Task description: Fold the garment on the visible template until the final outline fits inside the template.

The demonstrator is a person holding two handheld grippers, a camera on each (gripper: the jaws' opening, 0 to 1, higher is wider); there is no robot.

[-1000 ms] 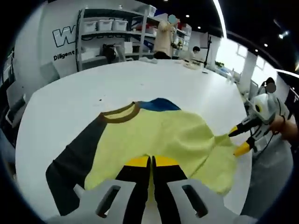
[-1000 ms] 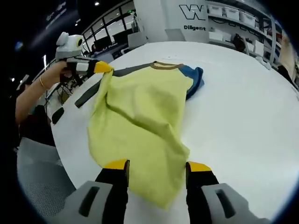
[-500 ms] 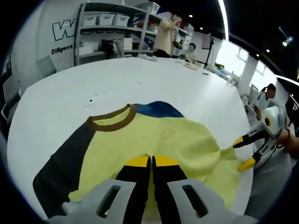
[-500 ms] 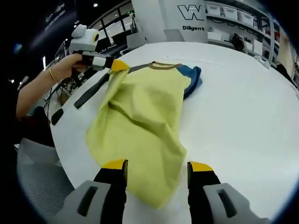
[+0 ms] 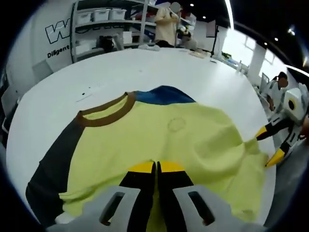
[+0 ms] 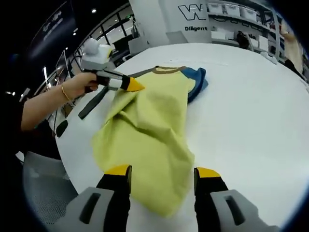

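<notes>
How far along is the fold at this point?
Early. Done: little; the yellow shirt lies rumpled on the white table, blue sleeve out. In hand: the left gripper, shut on the shirt's edge; the right gripper stands open over the hem. Left: every fold; I can't make out a template.

The shirt (image 5: 159,140) lies on the table (image 5: 145,72) — collar (image 5: 104,113) far, hem near; shelves (image 5: 111,24) stand behind the table.

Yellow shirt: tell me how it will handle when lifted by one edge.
Probably floppy: the yellow shirt sags and creases where the left gripper pinches it. Likely light, since a pinch raises a whole fold. It may drag along the white table.
</notes>
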